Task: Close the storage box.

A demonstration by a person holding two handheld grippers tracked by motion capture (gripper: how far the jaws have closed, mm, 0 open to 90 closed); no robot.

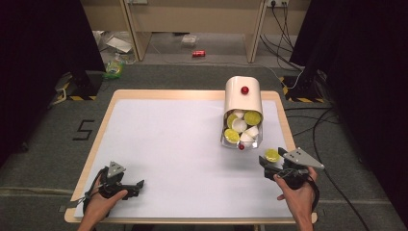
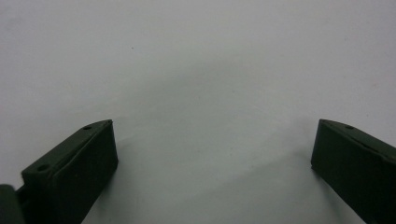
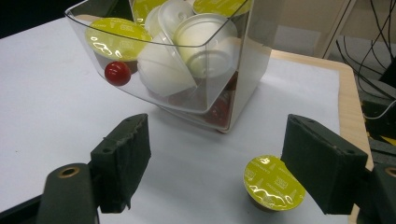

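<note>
Nearest the high camera were the two hands at the counter's [image 1: 159, 144] near edge. From there my left tongs [image 1: 136, 184] rested low at the near-left corner, holding nothing, and my right tongs [image 1: 266, 161] sat near the right edge with a yellow-lidded capsule [image 1: 272, 155] at their tips. Just beyond stood the tilted clear bin [image 1: 242, 115], full of white and yellow capsules. The whole left and middle of the white sheet lay open; the right side was tight, with the wooden rim close by.

Through the left gripper view, the jaws stood wide apart over bare white surface, so nothing was at risk there.

Through the right gripper view, the jaws were spread, with the capsule lying close against the inner face of the right-hand jaw, off centre and not yet pinched. I judged that closing like that could push it sideways or tip it on its rounded cup, and it might roll toward the counter's edge. The bin's clear wall [image 3: 187, 93] hung just ahead, so a forward lunge risked knocking it and spilling capsules.
</note>
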